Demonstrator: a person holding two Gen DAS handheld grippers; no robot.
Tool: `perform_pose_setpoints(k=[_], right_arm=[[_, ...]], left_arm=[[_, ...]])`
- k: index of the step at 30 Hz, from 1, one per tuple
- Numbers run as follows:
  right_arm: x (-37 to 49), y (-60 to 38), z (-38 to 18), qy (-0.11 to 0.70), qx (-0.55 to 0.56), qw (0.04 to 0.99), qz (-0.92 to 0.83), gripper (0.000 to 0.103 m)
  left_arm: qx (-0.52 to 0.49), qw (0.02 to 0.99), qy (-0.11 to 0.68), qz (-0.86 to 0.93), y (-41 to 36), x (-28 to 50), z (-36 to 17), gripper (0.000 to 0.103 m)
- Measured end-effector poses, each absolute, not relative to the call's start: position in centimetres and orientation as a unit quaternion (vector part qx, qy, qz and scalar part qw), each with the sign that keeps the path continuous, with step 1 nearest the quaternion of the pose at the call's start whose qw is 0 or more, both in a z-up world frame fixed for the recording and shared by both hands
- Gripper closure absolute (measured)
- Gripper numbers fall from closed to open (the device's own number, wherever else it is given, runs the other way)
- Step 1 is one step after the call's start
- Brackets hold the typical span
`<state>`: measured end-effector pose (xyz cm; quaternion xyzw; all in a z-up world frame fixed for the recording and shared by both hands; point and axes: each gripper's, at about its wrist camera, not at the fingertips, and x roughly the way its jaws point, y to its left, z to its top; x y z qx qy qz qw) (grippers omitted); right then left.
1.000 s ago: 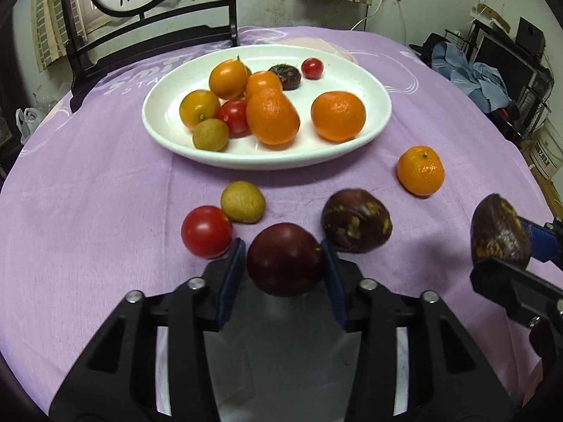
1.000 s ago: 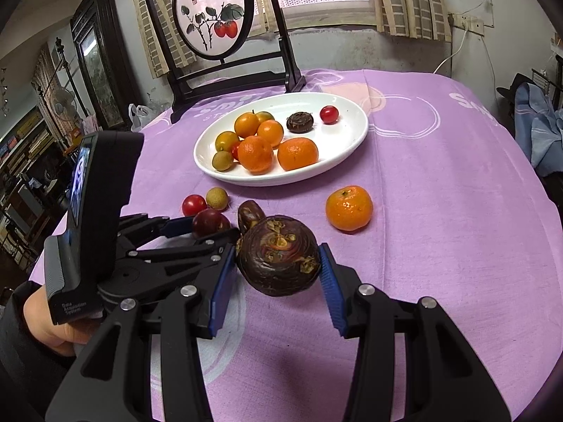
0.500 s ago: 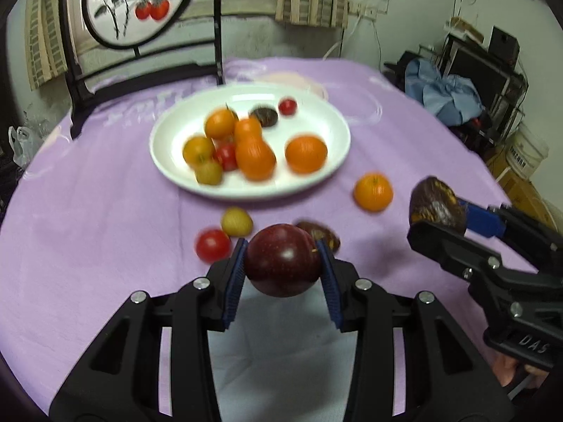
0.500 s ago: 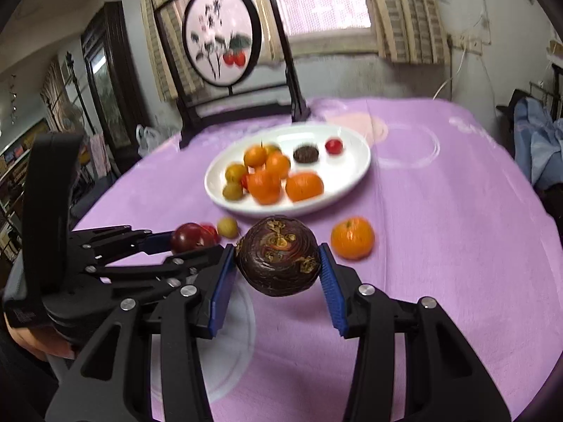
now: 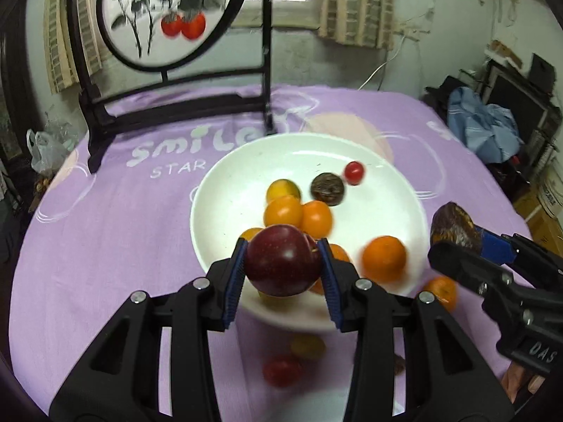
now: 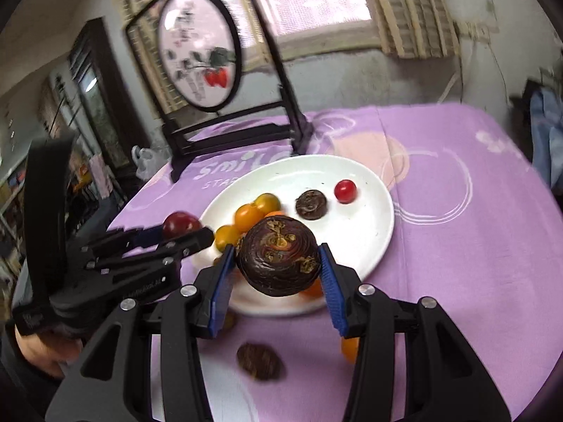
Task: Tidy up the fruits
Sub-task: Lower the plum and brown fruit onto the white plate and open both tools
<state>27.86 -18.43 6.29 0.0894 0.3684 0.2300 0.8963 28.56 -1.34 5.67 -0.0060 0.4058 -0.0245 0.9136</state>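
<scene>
Plum clamped in left hand-held gripper, water chestnut in right

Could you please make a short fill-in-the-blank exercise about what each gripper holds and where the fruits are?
1. The left gripper is shut on a dark red ____.
2. The right gripper holds a dark brown ____ fruit.
3. The small red tomato lies on the white ____.
4. The tablecloth is ____ in colour.

Missing words: plum; round; plate; purple
</scene>
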Motion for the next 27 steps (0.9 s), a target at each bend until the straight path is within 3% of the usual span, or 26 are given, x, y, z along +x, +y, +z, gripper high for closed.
perform_pose_setpoints(k=[8, 11, 16, 27], right_arm=[[32.0, -18.3, 3.3, 0.417, 0.12, 0.876, 0.211, 0.055], [32.0, -18.2, 3.0, 0.427, 0.124, 0.872, 0.206, 0.052], [29.9, -19.4, 4.0, 0.41, 0.129, 0.877, 0.214, 0.051], [23.1, -23.2, 4.1, 0.394, 0.135, 0.884, 0.214, 0.046]], left_arm=[[-0.02, 0.902, 0.432, -0.017, -1.4, 31.1, 3.2, 0.059], [-0.027, 0.902, 0.43, -0.015, -1.5, 31.3, 3.1, 0.04], [-0.03, 0.914, 0.403, -0.019, -1.4, 29.7, 5.2, 0.027], [-0.043, 0.926, 0.374, -0.014, -0.2, 21.9, 6.6, 0.022]])
